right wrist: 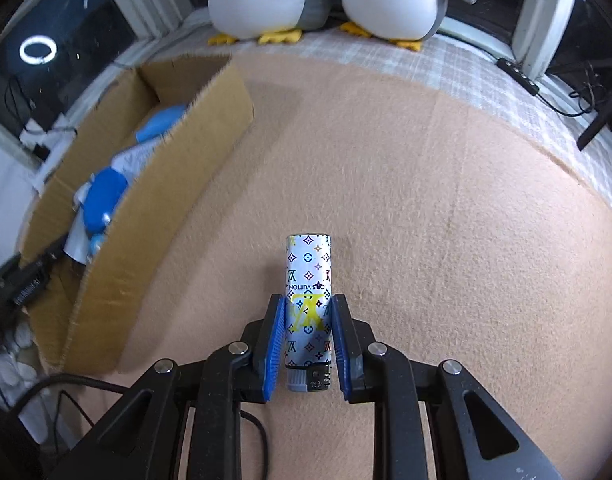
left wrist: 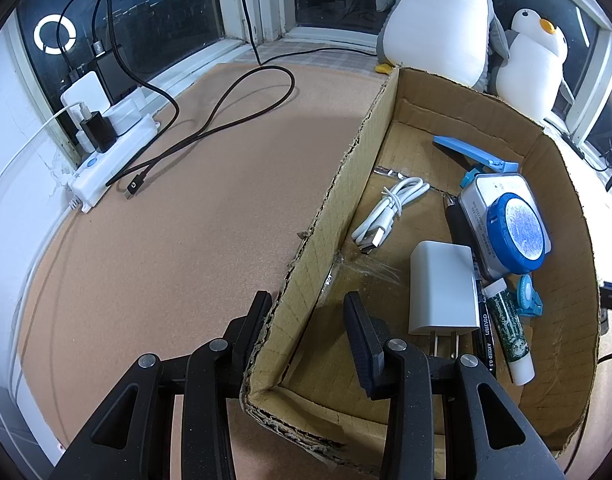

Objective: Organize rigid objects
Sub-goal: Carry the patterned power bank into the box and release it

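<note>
A lighter (right wrist: 308, 264) with a silver, multicoloured monogram pattern stands between the blue pads of my right gripper (right wrist: 308, 298), which is shut on it just above the tan cloth. The open cardboard box (right wrist: 154, 216) lies to its left. My left gripper (left wrist: 306, 296) straddles the box's left wall (left wrist: 346, 184) near the front corner and is shut on it, one finger outside and one inside. Inside the box lie a white charger (left wrist: 442, 288), a white USB cable (left wrist: 390, 208), a blue-lidded case (left wrist: 518, 232), a blue clip (left wrist: 474, 152), a pen and a small tube (left wrist: 506, 328).
A white power strip (left wrist: 114, 160) with plugs sits at the far left by the window, and a black cable (left wrist: 226, 112) loops over the tan cloth (right wrist: 426, 220). Two penguin plush toys (left wrist: 438, 20) stand behind the box. A black cord (right wrist: 518, 76) lies at the far right.
</note>
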`<act>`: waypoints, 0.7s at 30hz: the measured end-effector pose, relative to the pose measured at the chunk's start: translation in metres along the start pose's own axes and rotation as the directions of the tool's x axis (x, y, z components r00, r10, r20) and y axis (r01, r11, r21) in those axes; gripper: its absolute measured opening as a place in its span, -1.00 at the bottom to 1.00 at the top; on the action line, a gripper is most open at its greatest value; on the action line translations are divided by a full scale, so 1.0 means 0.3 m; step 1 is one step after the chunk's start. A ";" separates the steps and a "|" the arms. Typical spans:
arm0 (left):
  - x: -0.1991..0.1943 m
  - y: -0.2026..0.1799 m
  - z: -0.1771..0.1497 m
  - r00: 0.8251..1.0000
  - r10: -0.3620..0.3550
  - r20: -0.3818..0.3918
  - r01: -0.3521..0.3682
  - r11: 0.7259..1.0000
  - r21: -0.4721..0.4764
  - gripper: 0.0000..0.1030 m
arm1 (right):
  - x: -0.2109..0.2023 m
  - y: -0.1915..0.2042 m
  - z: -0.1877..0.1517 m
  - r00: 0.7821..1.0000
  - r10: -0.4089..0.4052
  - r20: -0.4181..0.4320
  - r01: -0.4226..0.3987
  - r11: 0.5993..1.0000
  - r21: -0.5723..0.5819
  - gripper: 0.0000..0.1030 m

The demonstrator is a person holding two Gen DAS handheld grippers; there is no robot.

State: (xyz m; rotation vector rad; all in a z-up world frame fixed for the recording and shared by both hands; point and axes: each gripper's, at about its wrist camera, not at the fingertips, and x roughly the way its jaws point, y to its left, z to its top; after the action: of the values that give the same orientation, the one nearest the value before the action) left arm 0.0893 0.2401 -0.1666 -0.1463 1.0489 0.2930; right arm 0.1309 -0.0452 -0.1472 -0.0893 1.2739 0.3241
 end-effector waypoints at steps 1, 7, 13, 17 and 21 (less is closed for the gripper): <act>0.000 0.000 0.000 1.000 0.000 0.000 0.000 1.000 0.000 -0.21 | -0.019 0.001 0.002 1.000 0.012 0.018 -0.012 1.000 0.011 -0.60; 0.000 -0.001 0.001 1.000 0.000 0.000 0.000 1.000 0.000 -0.21 | -0.082 0.054 0.051 0.994 0.056 0.095 -0.058 0.998 0.016 -0.60; 0.000 0.000 0.000 1.000 0.000 0.000 0.000 1.000 0.000 -0.21 | -0.126 0.157 0.151 0.981 0.109 0.163 -0.106 0.994 -0.029 -0.60; 0.000 0.001 -0.001 1.000 -0.001 0.000 0.001 1.000 0.000 -0.21 | -0.132 0.227 0.190 0.975 0.137 0.174 -0.126 0.990 -0.068 -0.60; 0.000 0.001 -0.001 1.000 -0.003 0.000 0.003 1.000 0.000 -0.21 | -0.132 0.294 0.215 0.973 0.156 0.172 -0.139 0.985 -0.104 -0.60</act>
State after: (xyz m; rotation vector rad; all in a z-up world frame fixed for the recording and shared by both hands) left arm 0.0890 0.2403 -0.1667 -0.1478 1.0482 0.2906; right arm 0.1552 0.0469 -0.0806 -0.0420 1.0891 0.5078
